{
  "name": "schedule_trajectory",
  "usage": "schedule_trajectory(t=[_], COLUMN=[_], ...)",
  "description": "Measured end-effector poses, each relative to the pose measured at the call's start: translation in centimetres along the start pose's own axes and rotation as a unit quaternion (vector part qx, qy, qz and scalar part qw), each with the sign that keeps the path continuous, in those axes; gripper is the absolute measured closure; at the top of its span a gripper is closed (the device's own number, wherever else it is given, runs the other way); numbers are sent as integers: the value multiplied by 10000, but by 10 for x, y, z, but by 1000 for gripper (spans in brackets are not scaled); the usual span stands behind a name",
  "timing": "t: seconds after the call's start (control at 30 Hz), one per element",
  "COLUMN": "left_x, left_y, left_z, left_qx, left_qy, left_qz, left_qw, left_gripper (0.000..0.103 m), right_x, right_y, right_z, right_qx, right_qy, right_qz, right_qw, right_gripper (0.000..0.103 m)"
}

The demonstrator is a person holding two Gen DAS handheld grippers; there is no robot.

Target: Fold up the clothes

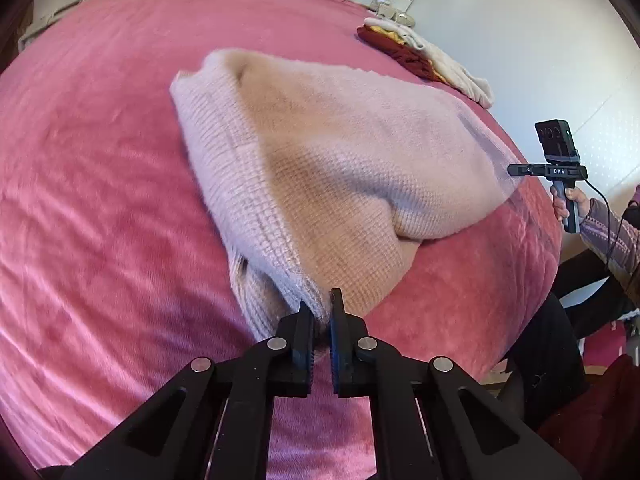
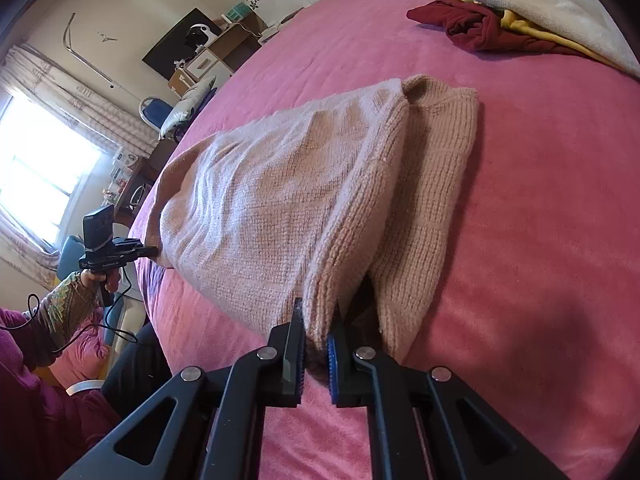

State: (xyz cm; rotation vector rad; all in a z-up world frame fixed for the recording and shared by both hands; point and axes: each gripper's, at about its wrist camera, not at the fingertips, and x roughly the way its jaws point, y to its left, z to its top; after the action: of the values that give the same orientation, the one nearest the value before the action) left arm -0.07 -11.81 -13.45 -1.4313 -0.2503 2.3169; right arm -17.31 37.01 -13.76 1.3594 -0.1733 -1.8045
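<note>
Everywhere pink bedspread (image 1: 100, 184), beige sweater (image 1: 340, 168), sunlit window (image 2: 36, 168)

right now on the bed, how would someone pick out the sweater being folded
Start from the pink bed cover. In its middle lies a pale beige knitted sweater, spread flat with one side folded over. Unlike the heap of dark red, yellow and white clothes at the far edge, it lies alone.

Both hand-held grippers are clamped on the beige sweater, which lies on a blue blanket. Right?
Not quite: the blanket is pink, as both wrist views show. The rest holds: the left hand-held gripper and the right hand-held gripper are each clamped on the beige sweater.
</note>
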Motion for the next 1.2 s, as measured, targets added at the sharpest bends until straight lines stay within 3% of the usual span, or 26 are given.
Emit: schedule_trajectory(t=[0.23, 0.37, 0.63, 0.77, 0.87, 0.97, 1.03, 1.1, 1.2], left_x=[-28, -36, -20, 13, 20, 8, 1, -11, -38], left_y=[-10, -11, 4, 12, 9, 8, 11, 16, 24], left_z=[13, 17, 2, -14, -20, -19, -17, -16, -18], left_qx=[696, 1128, 1925, 2207, 2503, 2563, 2446, 2212, 1873], left_qy=[-134, 163, 934, 1359, 1345, 1125, 1104, 1108, 954], left_qz=[-59, -91, 94, 362, 493, 681, 832, 1025, 1253], left_qw=[9975, 9934, 9768, 9652, 9575, 9576, 9597, 9635, 9696], left_gripper=[98, 98, 98, 98, 98, 93, 89, 77, 68], right_x=[-22, -35, -25, -2, 9, 4, -2, -12, -36], right_y=[-5, -9, -27, -47, -46, -41, -39, -38, -35], right_z=[4, 4, -1, -6, -6, -4, -2, 0, 4], right_qx=[-91, -144, -134, -29, -158, -234, -143, 7, 194], right_qy=[204, 334, 669, 974, 1091, 1004, 926, 772, 373], right_qz=[-10, -6, 75, -211, -335, -445, -534, -656, -944], right_qw=[9997, 9993, 9976, 9950, 9933, 9937, 9942, 9949, 9947], right_gripper=[97, 97, 97, 96, 96, 93, 84, 81, 80])
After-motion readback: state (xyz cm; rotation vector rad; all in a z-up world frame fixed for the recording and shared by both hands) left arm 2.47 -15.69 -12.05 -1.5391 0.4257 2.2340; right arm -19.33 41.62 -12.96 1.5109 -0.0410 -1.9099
